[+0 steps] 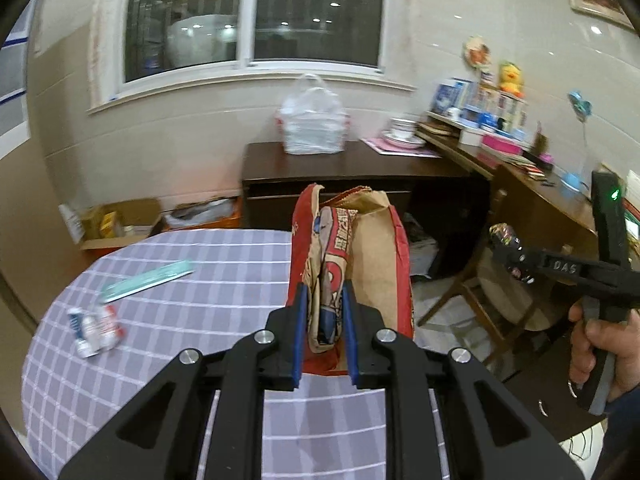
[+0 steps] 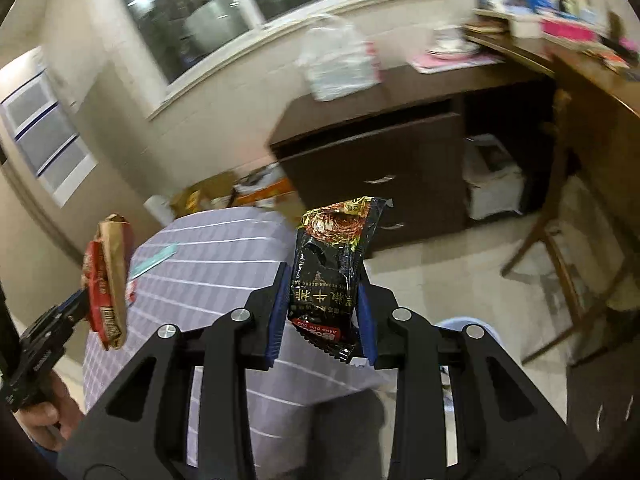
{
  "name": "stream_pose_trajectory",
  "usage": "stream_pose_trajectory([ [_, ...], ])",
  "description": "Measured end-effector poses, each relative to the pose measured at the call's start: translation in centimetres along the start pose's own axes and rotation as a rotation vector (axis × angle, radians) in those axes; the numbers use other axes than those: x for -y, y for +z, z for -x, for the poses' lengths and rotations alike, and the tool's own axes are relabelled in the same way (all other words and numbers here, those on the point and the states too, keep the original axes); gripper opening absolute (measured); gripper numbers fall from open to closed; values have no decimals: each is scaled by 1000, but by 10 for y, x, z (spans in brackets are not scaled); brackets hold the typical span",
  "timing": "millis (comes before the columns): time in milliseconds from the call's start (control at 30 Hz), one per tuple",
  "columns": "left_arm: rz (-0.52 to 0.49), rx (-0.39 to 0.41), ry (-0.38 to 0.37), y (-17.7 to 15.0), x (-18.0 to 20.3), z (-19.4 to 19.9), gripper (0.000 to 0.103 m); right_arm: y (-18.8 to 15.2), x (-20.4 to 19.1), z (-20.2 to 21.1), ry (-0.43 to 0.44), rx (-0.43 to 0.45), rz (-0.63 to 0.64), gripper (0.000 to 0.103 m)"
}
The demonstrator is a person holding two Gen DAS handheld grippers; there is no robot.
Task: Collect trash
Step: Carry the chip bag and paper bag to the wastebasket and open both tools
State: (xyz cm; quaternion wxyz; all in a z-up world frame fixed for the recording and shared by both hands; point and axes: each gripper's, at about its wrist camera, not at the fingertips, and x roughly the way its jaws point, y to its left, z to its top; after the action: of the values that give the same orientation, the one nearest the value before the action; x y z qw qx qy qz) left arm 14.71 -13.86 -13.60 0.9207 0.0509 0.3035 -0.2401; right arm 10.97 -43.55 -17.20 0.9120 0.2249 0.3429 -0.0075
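My left gripper [image 1: 325, 308] is shut on a crumpled red and brown paper bag [image 1: 360, 248], held upright above the edge of the round table with the lilac checked cloth [image 1: 168, 360]. From the right wrist view the same bag [image 2: 106, 276] hangs at the left in that gripper. My right gripper [image 2: 322, 300] is shut on a black snack wrapper [image 2: 332, 264] with gold print, standing up between the blue pads. In the left wrist view this gripper [image 1: 510, 258] is at the right, clamped on the crumpled wrapper [image 1: 502, 236]. On the cloth lie a small red, white and blue packet [image 1: 94, 328] and a teal strip [image 1: 148, 280].
A dark wooden cabinet [image 1: 340, 168] stands under the window with a white plastic bag [image 1: 312, 120] on top. A cluttered desk [image 1: 520, 168] runs along the right wall, with a wooden chair [image 1: 480, 304] before it. Cardboard boxes [image 1: 116, 220] sit on the floor behind the table.
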Motion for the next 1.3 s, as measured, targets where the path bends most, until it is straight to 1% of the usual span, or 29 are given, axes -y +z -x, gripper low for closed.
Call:
stream_pose_trajectory([
  [133,-40,-12,-61,5,37,-17,16,-6,44,7,-54,-4,-73,31],
  [267,-66,-46,-117,6,70,-39,16,-18,73,7,-93,-21,-122,31],
  [367,-71,-73,-142,6,88,-54,16,-22,89,5,-105,-32,-146,31],
  [600,-82,-187,-203,-4,137,-107,16,-29,121,-5,-124,-60,-198,31],
  [867,-171,-311,-223,-21,191,-164,16,-37,160,-20,-133,-104,-254,31],
  [933,-189,-350,-221,-27,201,-179,16,-38,167,-23,-134,-111,-267,31],
  [1133,-222,-424,-216,-38,220,-218,16,-37,184,-29,-135,-122,-289,31],
  [1233,-234,-464,-220,-43,227,-235,20,-37,189,-35,-135,-136,-287,31],
  [1300,-235,-491,-217,-45,228,-246,38,-38,193,-41,-128,-147,-290,33],
])
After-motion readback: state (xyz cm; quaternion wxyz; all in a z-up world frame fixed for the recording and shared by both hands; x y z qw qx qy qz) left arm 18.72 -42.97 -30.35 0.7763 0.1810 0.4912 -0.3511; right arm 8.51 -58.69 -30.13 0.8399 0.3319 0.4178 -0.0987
